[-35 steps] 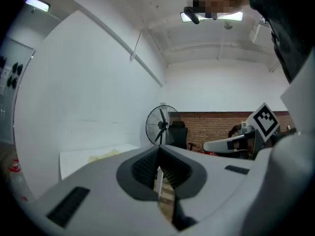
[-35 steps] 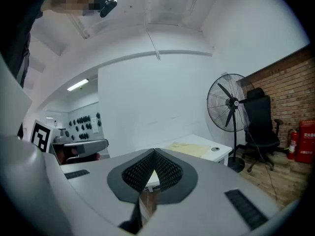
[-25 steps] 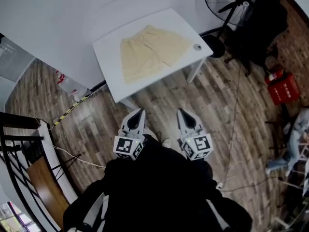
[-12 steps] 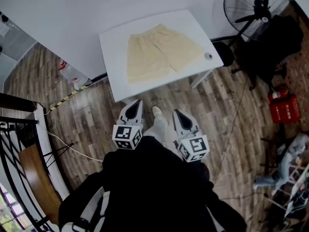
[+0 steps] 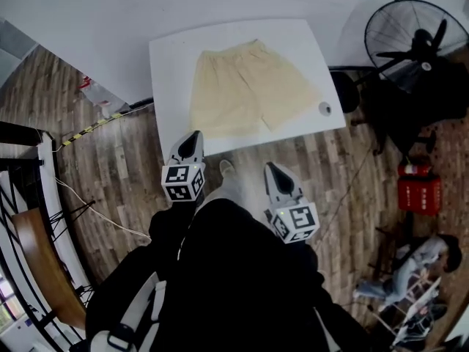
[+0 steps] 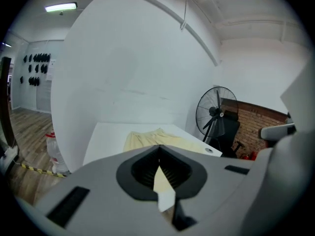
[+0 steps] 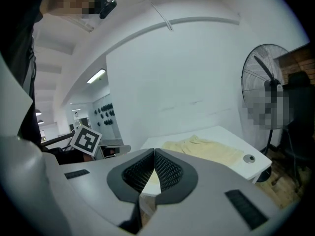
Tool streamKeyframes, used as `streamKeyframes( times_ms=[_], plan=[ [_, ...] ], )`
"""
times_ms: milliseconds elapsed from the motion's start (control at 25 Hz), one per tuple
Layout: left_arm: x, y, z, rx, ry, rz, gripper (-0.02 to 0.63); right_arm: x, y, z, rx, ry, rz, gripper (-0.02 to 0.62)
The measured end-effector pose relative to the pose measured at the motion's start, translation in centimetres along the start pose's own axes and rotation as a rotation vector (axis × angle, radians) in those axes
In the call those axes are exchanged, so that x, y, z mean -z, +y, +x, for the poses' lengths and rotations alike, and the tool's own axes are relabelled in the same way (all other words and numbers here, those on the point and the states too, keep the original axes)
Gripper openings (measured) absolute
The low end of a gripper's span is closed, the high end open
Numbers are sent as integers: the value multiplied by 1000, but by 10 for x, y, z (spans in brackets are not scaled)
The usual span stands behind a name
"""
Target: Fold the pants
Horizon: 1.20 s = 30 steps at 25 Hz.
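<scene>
Pale yellow shorts point(image 5: 249, 86) lie spread flat on a white table point(image 5: 167, 57), waistband towards the wall; they also show in the left gripper view point(image 6: 147, 139) and the right gripper view point(image 7: 211, 149). My left gripper point(image 5: 192, 139) hangs at the table's near left edge, jaws shut and empty. My right gripper point(image 5: 273, 171) is over the floor, short of the table's near edge, its jaws likewise shut with nothing between them. The closed tips meet in the left gripper view point(image 6: 159, 147) and the right gripper view point(image 7: 153, 153).
A small round grey object point(image 5: 325, 108) sits at the table's near right corner. A standing fan point(image 5: 418, 42) and a dark chair stand to the right, with a red crate point(image 5: 419, 193) on the wooden floor. A railing point(image 5: 29, 196) runs along the left.
Both grippers have moved forward to the table; the left one has gone further and now reaches its near edge. The table and shorts sit closer and more central in the head view.
</scene>
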<state>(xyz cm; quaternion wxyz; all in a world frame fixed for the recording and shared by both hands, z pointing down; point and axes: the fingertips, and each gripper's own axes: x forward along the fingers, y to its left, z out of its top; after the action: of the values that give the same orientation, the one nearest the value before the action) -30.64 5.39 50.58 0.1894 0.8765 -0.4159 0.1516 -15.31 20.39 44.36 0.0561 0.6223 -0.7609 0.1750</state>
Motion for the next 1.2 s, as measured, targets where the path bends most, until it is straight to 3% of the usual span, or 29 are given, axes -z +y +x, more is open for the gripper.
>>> streamKeyframes(
  times_ms=[400, 680, 1040, 1200],
  plan=[
    [33, 67, 84, -109, 181, -64, 6, -21, -52, 85, -21, 113, 2, 5],
    [69, 96, 116, -155, 297, -124, 61, -25, -66, 143, -65, 191, -6, 5],
    [119, 114, 129, -190, 431, -186, 80, -30, -76, 195, -107, 276, -31, 5],
    [129, 115, 133, -200, 442, -187, 80, -30, -78, 208, -117, 295, -42, 5]
  ],
)
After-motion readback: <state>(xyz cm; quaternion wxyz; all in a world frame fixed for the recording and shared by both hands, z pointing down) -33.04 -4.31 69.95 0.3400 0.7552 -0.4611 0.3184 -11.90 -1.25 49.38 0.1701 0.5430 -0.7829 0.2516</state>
